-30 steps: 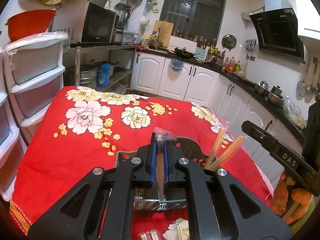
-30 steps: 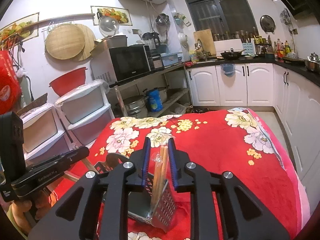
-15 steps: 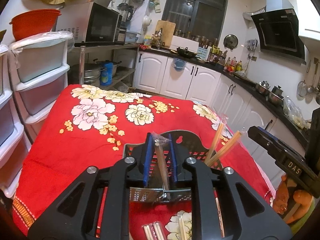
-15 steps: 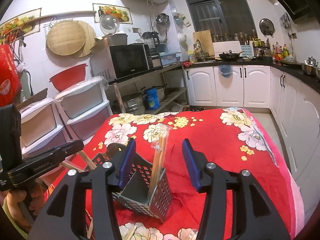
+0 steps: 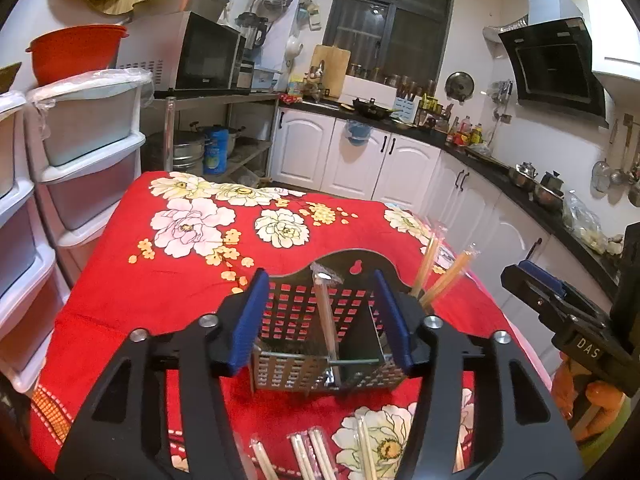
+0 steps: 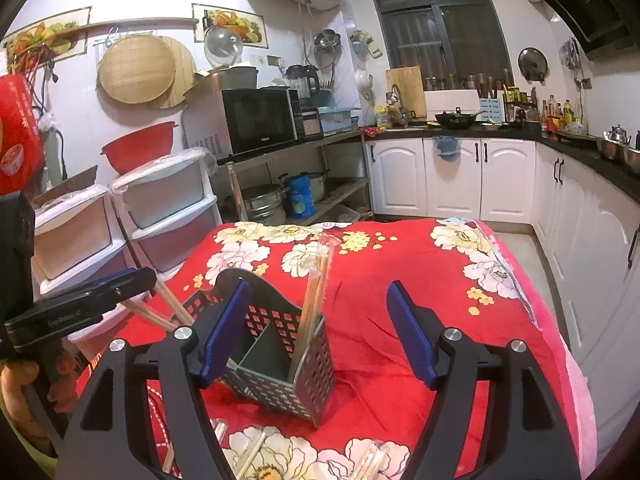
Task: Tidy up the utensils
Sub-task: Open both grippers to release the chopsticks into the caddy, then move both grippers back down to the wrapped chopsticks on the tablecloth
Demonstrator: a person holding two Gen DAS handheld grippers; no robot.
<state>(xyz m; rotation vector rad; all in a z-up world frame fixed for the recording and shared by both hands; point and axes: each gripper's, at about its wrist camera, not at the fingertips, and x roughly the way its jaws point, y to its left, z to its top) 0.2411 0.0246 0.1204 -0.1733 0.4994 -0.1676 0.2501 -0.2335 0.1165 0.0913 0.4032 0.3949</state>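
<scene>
The left gripper (image 5: 326, 316) has its jaws apart; they have just been opening, and a wrapped chopstick pair (image 5: 326, 312) stands free between them, touching neither pad. This pair leans inside the holder (image 5: 320, 364), a perforated metal box with a divider, which stands on the red cloth (image 5: 160, 280) with flowers. Two more pairs (image 5: 436, 276) stick out of the holder on its right side.

The right gripper (image 6: 316, 332) has its jaws wide apart as well, just opened, with nothing pressed between the pads. Between them is the right corner of the holder (image 6: 276, 360), where a wrapped pair (image 6: 314, 292) stands tilted against the wall. Further pairs in wrappers (image 5: 312, 454) lie flat on the cloth in front of the holder, near the camera. The cloth covers a table in a kitchen; white cabinets (image 6: 452, 180) are behind it.
</scene>
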